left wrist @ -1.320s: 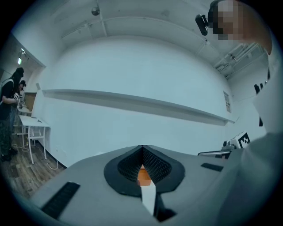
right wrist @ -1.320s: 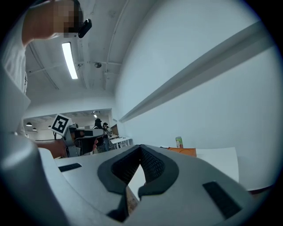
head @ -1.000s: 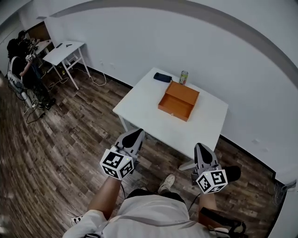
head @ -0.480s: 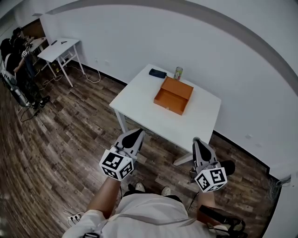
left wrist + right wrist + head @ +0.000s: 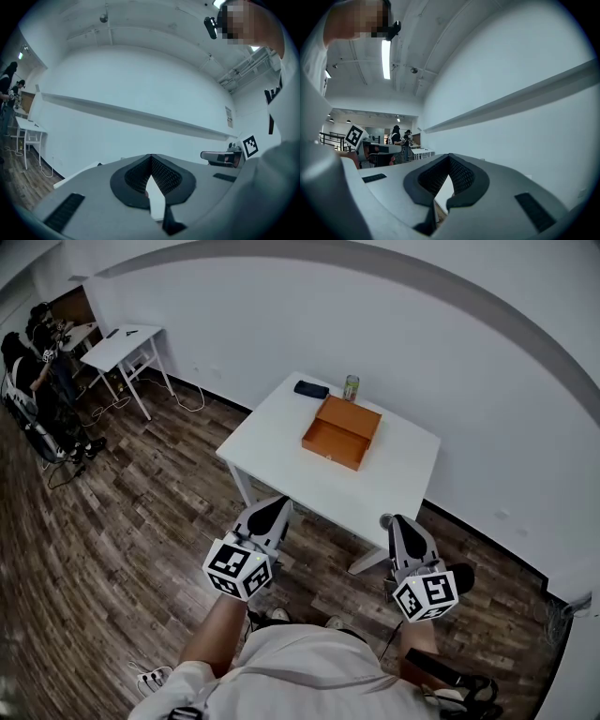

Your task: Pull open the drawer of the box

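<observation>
An orange box with a drawer front facing me lies on a white table ahead, seen in the head view. My left gripper is held low near my body, well short of the table, its jaws shut with nothing between them. My right gripper hangs at the same height to the right, jaws also shut and empty. In the left gripper view, the left gripper points up at the white wall. In the right gripper view, the right gripper does the same.
A dark flat object and a green can stand at the table's far edge behind the box. A second white table and seated people are at the far left. Wooden floor lies between me and the table.
The view has shifted slightly, so the table and box sit a little further left in frame. Both grippers stay shut and hold about the same place near my body.
</observation>
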Demonstrator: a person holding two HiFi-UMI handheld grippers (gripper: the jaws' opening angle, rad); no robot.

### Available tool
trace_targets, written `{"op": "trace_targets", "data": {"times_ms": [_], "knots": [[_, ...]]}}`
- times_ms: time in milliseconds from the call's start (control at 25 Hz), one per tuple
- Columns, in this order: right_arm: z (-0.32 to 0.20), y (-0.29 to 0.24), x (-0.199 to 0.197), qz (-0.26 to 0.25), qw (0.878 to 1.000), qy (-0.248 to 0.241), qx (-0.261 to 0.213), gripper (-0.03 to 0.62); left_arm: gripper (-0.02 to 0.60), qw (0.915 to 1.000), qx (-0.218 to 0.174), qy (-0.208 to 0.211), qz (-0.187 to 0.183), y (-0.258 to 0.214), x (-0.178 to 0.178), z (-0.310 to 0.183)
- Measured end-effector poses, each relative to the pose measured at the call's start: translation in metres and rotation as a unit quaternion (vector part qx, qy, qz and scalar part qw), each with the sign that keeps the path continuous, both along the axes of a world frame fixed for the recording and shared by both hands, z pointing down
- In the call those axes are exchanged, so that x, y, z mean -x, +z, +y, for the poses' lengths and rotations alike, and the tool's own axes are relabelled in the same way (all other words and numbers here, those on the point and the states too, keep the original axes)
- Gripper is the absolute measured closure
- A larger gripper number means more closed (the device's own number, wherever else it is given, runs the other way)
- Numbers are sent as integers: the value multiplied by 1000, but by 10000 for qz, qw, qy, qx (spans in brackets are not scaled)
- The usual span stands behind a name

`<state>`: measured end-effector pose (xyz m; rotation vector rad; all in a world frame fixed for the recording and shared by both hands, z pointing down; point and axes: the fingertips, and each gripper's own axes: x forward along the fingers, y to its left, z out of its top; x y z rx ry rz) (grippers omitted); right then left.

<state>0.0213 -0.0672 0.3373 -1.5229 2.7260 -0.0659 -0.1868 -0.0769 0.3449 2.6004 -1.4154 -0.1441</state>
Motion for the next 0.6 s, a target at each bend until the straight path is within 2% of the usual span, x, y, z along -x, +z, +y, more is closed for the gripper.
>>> {"op": "trace_targets", "data": {"times_ms": [360,600], "knots": [[7,2,-11,98,9999,-23,-13,594,571,9998,97,-22,179,-4,-9,6],[3,1,-16,84,10000,-11,-41,594,571,9999,80,-1,69,-2,-18,5]]}}
